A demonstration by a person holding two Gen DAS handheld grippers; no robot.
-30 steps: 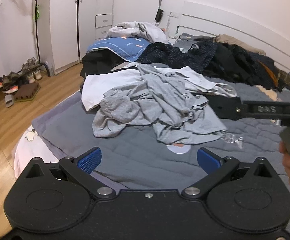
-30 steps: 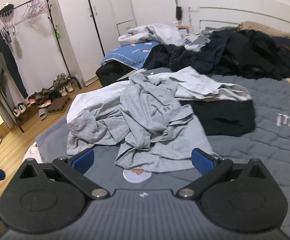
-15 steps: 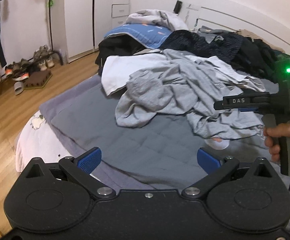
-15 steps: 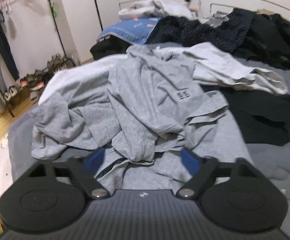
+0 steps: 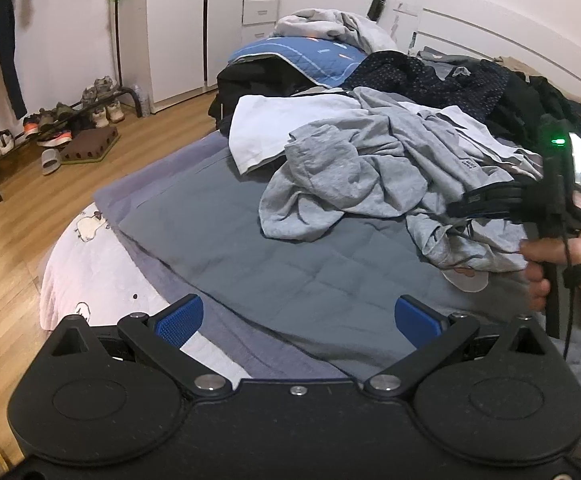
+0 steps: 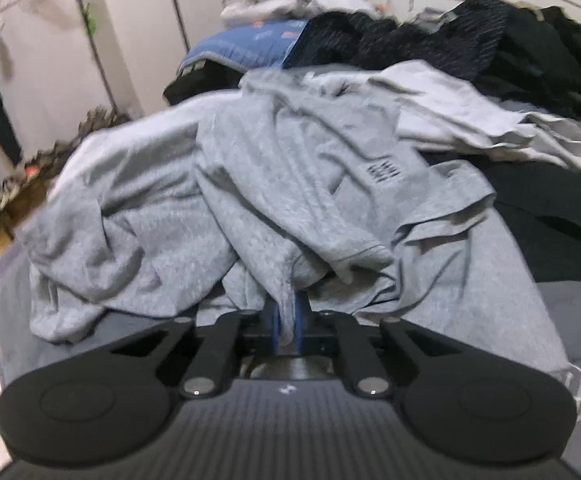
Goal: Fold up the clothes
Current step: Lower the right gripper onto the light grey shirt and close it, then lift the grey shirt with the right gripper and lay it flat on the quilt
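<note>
A crumpled grey shirt [image 5: 370, 176] lies on the grey bed cover [image 5: 290, 280], also filling the right wrist view [image 6: 274, 200]. My right gripper [image 6: 286, 322] is shut on a fold at the shirt's near edge; it shows at the right of the left wrist view [image 5: 490, 204], held in a hand. My left gripper [image 5: 298, 322] is open and empty above the bed cover, short of the shirt. A white garment [image 5: 274, 124] lies under the grey shirt at its far side.
Dark clothes [image 5: 470, 80] and a blue quilt [image 5: 302, 56] are piled at the head of the bed. A black garment [image 6: 550, 216] lies right of the shirt. A shoe rack [image 5: 50, 124] stands on the wooden floor at the left, by white wardrobes.
My right gripper has moved forward to the grey shirt's near edge and closed on a fold of it. My left gripper has swung a little left and stayed open.
</note>
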